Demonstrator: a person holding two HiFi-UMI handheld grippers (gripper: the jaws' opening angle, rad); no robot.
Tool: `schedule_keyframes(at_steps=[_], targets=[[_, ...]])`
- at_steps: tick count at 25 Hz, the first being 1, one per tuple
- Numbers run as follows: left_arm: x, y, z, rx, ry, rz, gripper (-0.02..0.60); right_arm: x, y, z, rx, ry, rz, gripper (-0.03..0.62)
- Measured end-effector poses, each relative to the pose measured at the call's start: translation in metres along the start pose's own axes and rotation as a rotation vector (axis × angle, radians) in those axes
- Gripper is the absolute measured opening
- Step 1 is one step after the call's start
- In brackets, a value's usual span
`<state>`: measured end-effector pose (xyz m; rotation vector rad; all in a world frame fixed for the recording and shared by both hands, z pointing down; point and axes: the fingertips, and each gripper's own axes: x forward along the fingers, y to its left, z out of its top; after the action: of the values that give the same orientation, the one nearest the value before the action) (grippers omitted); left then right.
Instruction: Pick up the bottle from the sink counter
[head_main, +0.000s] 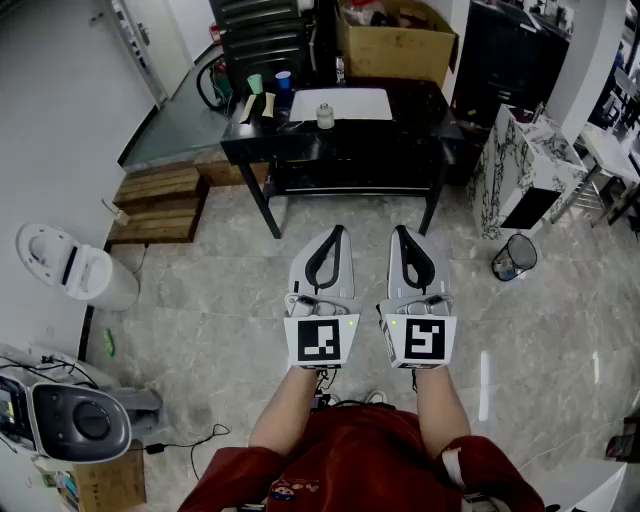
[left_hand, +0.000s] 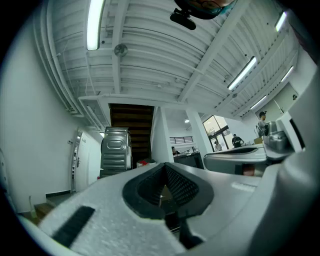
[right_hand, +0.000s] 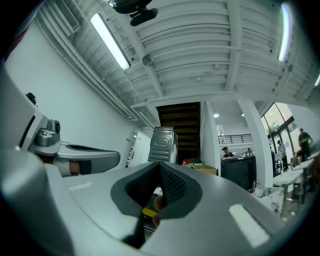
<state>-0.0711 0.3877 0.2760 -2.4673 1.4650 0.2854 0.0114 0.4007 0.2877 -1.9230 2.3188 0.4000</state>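
- Small clear rounded bottle (head_main: 325, 116) is seen upright on the glossy black table (head_main: 400, 130), beside a flat white sheet (head_main: 342, 103).
- Left gripper (head_main: 334, 236) and right gripper (head_main: 401, 234) are held side by side, well apart from it, tipped slightly upward.
- Both jaw pairs are pressed together, nothing between.

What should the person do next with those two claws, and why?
Probably step toward the black counter: the bottle stands there, well ahead of the left gripper and the right gripper, both shut and empty.
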Motion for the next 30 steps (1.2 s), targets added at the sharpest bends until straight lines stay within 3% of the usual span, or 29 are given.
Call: schedule_keyframes(at_steps=[15,21,30], targets=[[0.007,-0.047,-0.007,0.002,0.031,0.003,0.003,-0.022,-0.038,-0.006,0.055,-0.001,0.021,0.002],[0.009,-0.078,-0.015,0.014,0.062,0.003,0.003,-0.040,-0.052,-0.009,0.102,-0.006,0.075,0.002],[0.003,-0.099,-0.017,0.028,0.073,0.040,0.003,-0.061,-0.076,-0.018,0.160,0.007,0.056,0.002]])
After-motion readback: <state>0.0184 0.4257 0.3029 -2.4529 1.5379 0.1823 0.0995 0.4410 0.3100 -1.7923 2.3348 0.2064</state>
